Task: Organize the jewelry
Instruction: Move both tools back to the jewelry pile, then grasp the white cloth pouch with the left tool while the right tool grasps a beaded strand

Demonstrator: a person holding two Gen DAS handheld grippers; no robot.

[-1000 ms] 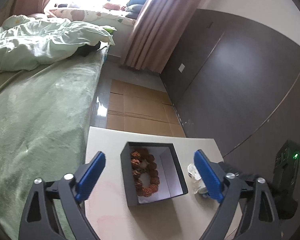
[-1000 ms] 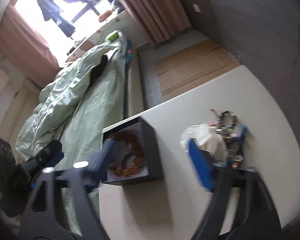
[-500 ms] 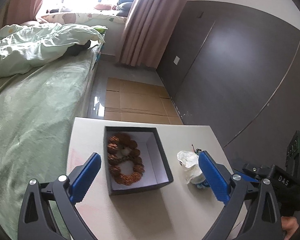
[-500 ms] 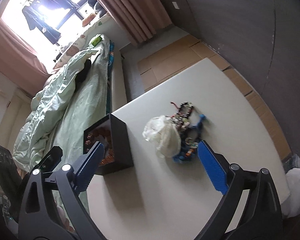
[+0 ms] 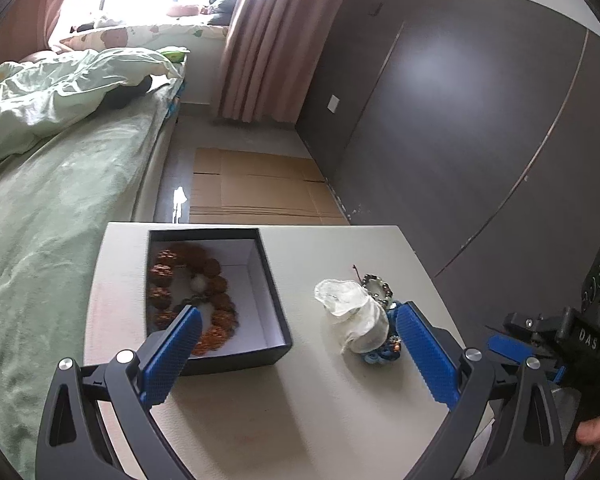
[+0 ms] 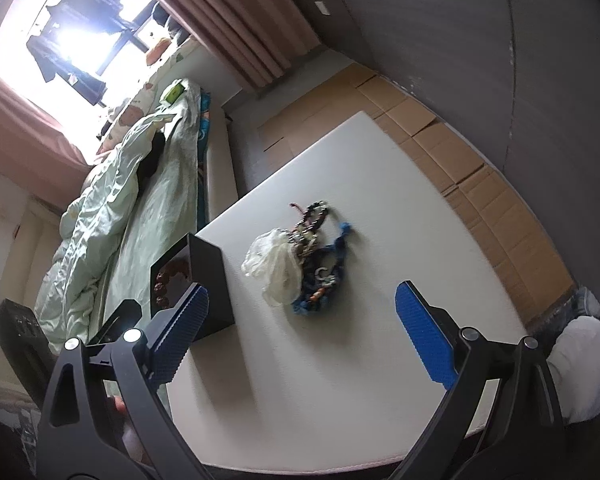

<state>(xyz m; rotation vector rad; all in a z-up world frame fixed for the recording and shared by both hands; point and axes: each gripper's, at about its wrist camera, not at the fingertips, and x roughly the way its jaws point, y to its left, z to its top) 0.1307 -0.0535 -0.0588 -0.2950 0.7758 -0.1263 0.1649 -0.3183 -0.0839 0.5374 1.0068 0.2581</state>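
A black box (image 5: pixel 274 308) with a white inside sits on the pale table (image 5: pixel 260 412) and holds a brown bead bracelet (image 5: pixel 216 300). To its right lies a jewelry heap: a crumpled clear bag (image 5: pixel 356 316), a dark bead bracelet (image 5: pixel 376 286) and blue cord pieces (image 5: pixel 382 354). My left gripper (image 5: pixel 300 344) is open above the table's near side, nothing between its pads. The right wrist view shows the box (image 6: pixel 210 280), bag (image 6: pixel 278 266), bead bracelet (image 6: pixel 314 216) and blue cord (image 6: pixel 338 252). My right gripper (image 6: pixel 302 316) hangs open and empty, short of the heap.
A bed with green bedding (image 5: pixel 40 200) runs along the table's left side. Flattened cardboard (image 5: pixel 256 188) covers the floor beyond the table. A dark wall (image 5: pixel 440 120) stands to the right. The right gripper's body (image 5: pixel 560 340) and a fingertip (image 5: pixel 592 430) show at the left view's lower right.
Both views have swung rightward. The box slid left in each frame and the jewelry heap came toward the middle. The right gripper's jaws widened slightly.
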